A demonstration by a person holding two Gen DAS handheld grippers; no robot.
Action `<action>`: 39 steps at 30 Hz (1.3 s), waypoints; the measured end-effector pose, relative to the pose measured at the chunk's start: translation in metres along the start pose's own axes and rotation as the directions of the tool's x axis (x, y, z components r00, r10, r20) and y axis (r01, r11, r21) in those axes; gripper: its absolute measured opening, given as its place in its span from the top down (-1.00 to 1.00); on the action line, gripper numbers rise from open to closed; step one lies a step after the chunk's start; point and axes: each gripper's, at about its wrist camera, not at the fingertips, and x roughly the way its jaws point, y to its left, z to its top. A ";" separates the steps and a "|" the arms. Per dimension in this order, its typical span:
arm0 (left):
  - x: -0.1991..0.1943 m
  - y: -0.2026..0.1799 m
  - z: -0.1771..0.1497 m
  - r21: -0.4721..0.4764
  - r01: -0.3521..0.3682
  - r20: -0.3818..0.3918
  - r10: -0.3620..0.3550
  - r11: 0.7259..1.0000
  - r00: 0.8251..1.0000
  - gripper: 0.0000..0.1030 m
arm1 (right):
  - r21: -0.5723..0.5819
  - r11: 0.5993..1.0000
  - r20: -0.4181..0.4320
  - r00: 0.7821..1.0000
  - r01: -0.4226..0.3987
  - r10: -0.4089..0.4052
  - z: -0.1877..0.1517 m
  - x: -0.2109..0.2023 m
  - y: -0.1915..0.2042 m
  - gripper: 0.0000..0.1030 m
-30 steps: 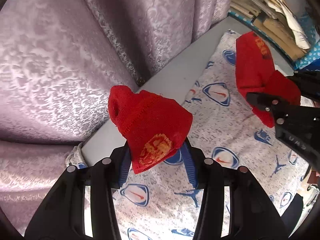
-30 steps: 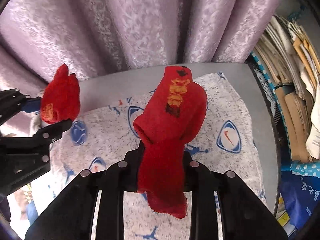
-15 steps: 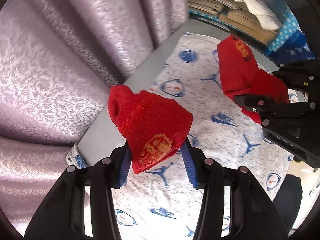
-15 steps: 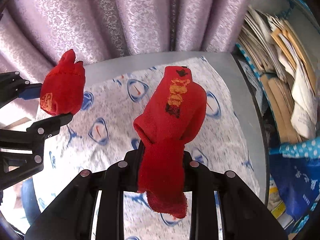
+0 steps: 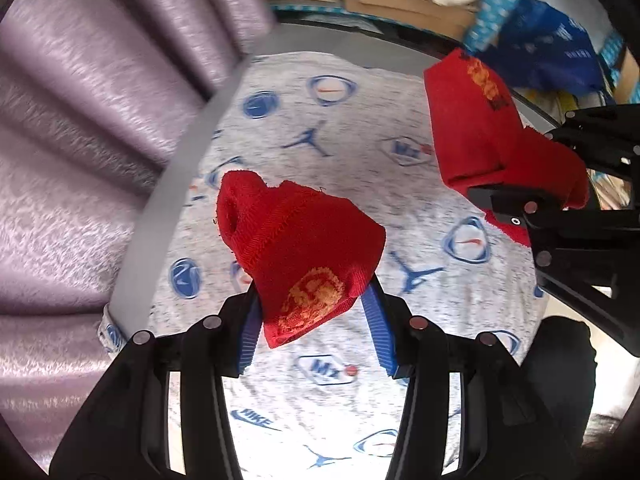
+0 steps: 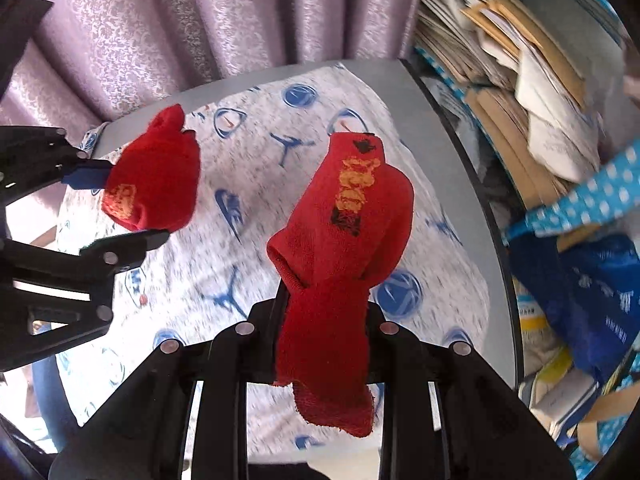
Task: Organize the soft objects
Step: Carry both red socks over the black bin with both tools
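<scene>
Socks are up in the air, one in each of my grippers, so the picking-up is done and the putting-down is not. My left gripper (image 5: 316, 300) is pinched on the short red sock (image 5: 296, 256), bunched into a wad with its yellow emblem facing the camera. My right gripper (image 6: 328, 320) is clamped on the longer red sock (image 6: 344, 240), which stands up past the fingertips with its cuff drooping below them. Both hang above the patterned cloth (image 5: 344, 120), clear of its surface, the two socks side by side and apart. In the right wrist view the short sock sits toward the curtain (image 6: 192, 20) side of the cloth, the long one nearer the stack of papers (image 6: 500, 48). Nothing else soft lies on the cloth that I can see. I judge the job about halfway: the pair is gathered, but it has yet to be matched, folded or laid anywhere.
</scene>
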 end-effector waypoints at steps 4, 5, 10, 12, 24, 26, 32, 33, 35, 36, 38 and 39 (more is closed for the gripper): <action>-0.001 -0.021 0.005 0.041 0.021 -0.011 -0.021 0.999 1.000 0.09 | 0.031 1.000 0.003 1.000 0.005 -0.005 -0.017 -0.010 -0.016 0.56; 0.001 -0.025 0.008 0.050 0.022 -0.012 -0.022 0.998 1.000 0.09 | 0.038 0.999 0.001 1.000 0.007 -0.007 -0.022 -0.011 -0.020 0.56; 0.001 -0.054 0.014 0.107 0.034 -0.025 -0.032 0.994 0.999 0.09 | 0.085 0.996 0.009 1.000 0.012 -0.013 -0.038 -0.020 -0.038 0.55; 0.001 -0.065 0.017 0.125 0.044 -0.029 -0.040 0.991 0.999 0.08 | 0.105 0.994 0.011 1.000 0.015 -0.016 -0.047 -0.025 -0.045 0.55; -0.010 -0.132 0.031 0.240 0.076 -0.027 -0.071 0.968 0.997 0.08 | 0.227 0.973 0.003 0.999 0.046 -0.048 -0.104 -0.046 -0.083 0.54; -0.011 -0.141 0.034 0.259 0.081 -0.027 -0.077 0.962 0.997 0.07 | 0.254 0.966 0.005 0.999 0.051 -0.054 -0.113 -0.049 -0.091 0.54; -0.010 -0.176 0.042 0.326 0.101 -0.040 -0.093 0.940 0.995 0.07 | 0.337 0.938 0.013 0.995 0.084 -0.094 -0.141 -0.060 -0.109 0.53; -0.010 -0.183 0.043 0.342 0.107 -0.042 -0.098 0.934 0.994 0.07 | 0.354 0.932 0.016 0.995 0.082 -0.094 -0.147 -0.063 -0.112 0.53; -0.009 -0.197 0.044 0.368 0.114 -0.048 -0.104 0.923 0.993 0.07 | 0.382 0.920 0.016 0.995 0.083 -0.096 -0.158 -0.067 -0.118 0.53; -0.007 -0.204 0.045 0.381 0.119 -0.053 -0.106 0.917 0.993 0.07 | 0.393 0.915 0.013 0.995 0.087 -0.100 -0.162 -0.069 -0.121 0.53; -0.005 -0.217 0.047 0.402 0.128 -0.061 -0.113 0.907 0.992 0.07 | 0.427 0.899 0.002 0.994 0.101 -0.113 -0.174 -0.072 -0.130 0.53; -0.004 -0.225 0.048 0.415 0.135 -0.066 -0.118 0.900 0.991 0.07 | 0.444 0.890 -0.004 0.993 0.108 -0.119 -0.180 -0.073 -0.135 0.53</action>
